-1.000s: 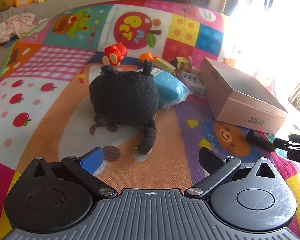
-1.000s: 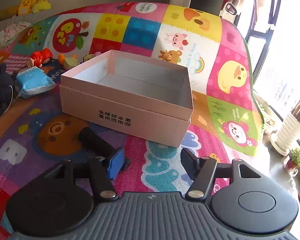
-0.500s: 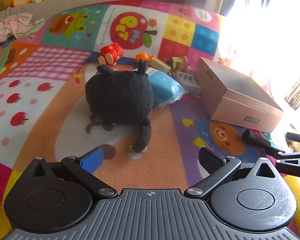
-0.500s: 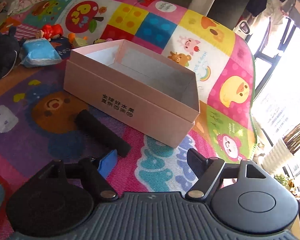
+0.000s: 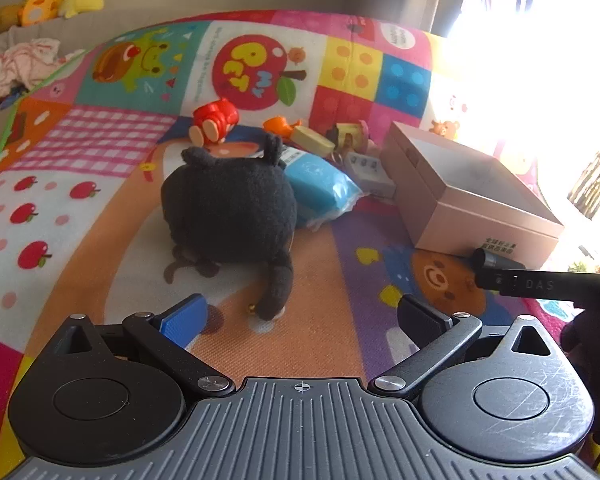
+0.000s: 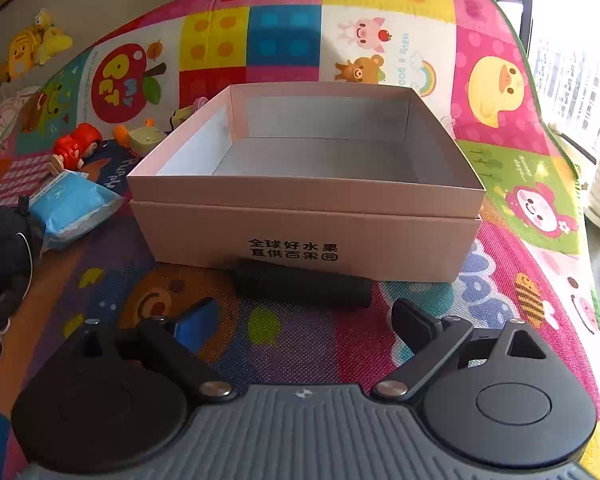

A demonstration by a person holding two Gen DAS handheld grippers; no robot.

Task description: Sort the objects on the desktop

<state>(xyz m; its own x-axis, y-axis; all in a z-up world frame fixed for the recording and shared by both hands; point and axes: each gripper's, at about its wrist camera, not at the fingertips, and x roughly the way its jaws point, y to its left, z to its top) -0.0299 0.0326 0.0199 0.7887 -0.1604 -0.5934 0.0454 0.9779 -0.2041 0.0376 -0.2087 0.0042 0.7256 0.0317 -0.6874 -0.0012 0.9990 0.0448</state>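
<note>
a: your right tongs [image 6: 300, 320] are opening, nothing between the pads yet — the black cylinder [image 6: 302, 283] lies just ahead of them, on its side, touching the front wall of the pink box [image 6: 308, 240].

b: so what can go wrong for you there?

a: it's round, so a pad that nudges 1 end could roll or swing it along the box front. come in too deep and you may shove the box, which looks light and empty. your left tongs [image 5: 300, 316] are spread wide too, holding nothing, low in front of the black plush toy [image 5: 228, 212] — its dangling limb sits just ahead of them and could snag.

b: and the surface?

a: a soft, bright cartoon play mat [image 5: 84, 184], so things may sink or tip a little. beyond the plush you have a blue packet [image 5: 320, 192] and a red toy figure [image 5: 214, 120], with more small toys bunched beside the box. strong window glare washes out the right side, and a yellow duck toy [image 5: 44, 0] sits well apart at the back.
</note>
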